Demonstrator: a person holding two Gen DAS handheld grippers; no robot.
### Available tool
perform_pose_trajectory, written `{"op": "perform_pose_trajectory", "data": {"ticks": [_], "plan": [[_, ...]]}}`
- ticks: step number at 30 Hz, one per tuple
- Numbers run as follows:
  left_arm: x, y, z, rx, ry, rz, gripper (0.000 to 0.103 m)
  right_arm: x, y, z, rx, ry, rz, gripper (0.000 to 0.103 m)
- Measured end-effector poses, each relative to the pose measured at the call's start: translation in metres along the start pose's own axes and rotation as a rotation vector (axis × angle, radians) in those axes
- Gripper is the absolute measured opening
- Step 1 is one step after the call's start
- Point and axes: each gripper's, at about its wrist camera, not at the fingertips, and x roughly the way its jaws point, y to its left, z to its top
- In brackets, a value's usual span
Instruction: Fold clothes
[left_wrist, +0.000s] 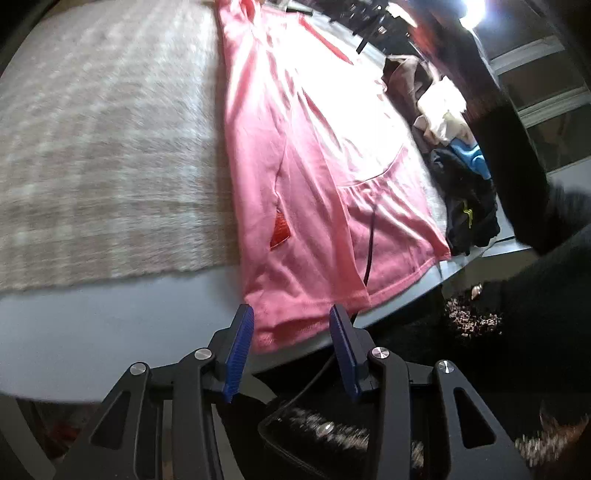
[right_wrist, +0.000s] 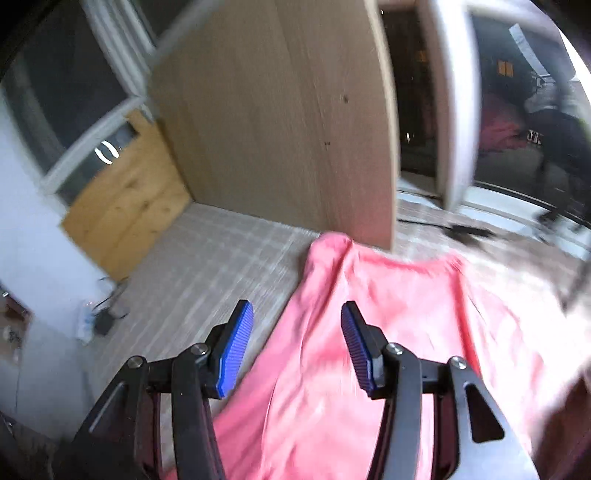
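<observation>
2 grippers are hanging with fingers spread wide, gripping nothing. The left gripper (left_wrist: 291, 350) is hovering at the pink shirt's (left_wrist: 314, 177) near hem; the right gripper (right_wrist: 297, 347) is hovering above the shirt. The shirt is lying spread on a plaid cloth (left_wrist: 103, 147) covering the counter (left_wrist: 110, 325), a clothes pile (left_wrist: 454, 155) beside it.

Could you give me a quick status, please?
Left gripper open at pink shirt hem. Right gripper open above it. Black cable across shirt.
</observation>
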Motion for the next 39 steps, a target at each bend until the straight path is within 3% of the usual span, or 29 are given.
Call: {"op": "perform_pose_trajectory", "data": {"ticks": [4,6,8,11,14,17,21,26,29,36,37,39], "plan": [[-0.011,0.001,-0.011,0.048,-0.019,0.012,0.041,-0.058,0.012,-0.077,0.028,-0.001,-0.009,0.049],[-0.009,0.000,-0.012,0.085,-0.018,0.019,0.041,-0.071,0.023,-0.129,0.050,0.030,-0.015,0.043],[-0.003,-0.004,-0.009,0.133,-0.019,0.020,0.041,-0.070,0.035,-0.173,0.075,0.084,-0.014,0.031],[0.012,-0.011,-0.003,0.177,-0.015,0.033,0.041,-0.056,0.051,-0.234,0.134,0.174,-0.007,0.031],[0.027,-0.018,0.002,0.220,-0.005,0.045,0.041,-0.038,0.051,-0.276,0.191,0.209,-0.022,0.031],[0.040,-0.029,0.004,0.263,0.014,0.045,0.041,-0.028,0.053,-0.299,0.251,0.222,-0.010,0.031],[0.055,-0.063,0.007,0.371,0.007,0.023,0.041,-0.046,0.061,-0.315,0.195,0.238,-0.095,0.029],[0.083,-0.097,0.008,0.485,0.027,-0.036,0.041,-0.134,0.008,-0.322,0.354,0.104,-0.327,0.030],[0.089,-0.104,-0.001,0.524,0.072,-0.066,0.044,-0.164,-0.029,-0.344,0.473,0.084,-0.415,0.030],[0.078,-0.131,-0.019,0.589,0.099,-0.074,0.045,-0.144,-0.049,-0.358,0.491,0.157,-0.414,0.032],[0.079,-0.136,-0.019,0.597,0.093,-0.067,0.045,-0.142,-0.047,-0.357,0.463,0.151,-0.418,0.040],[0.082,-0.147,-0.017,0.613,0.072,-0.051,0.045,-0.138,-0.045,-0.356,0.430,0.173,-0.411,0.042]]}}
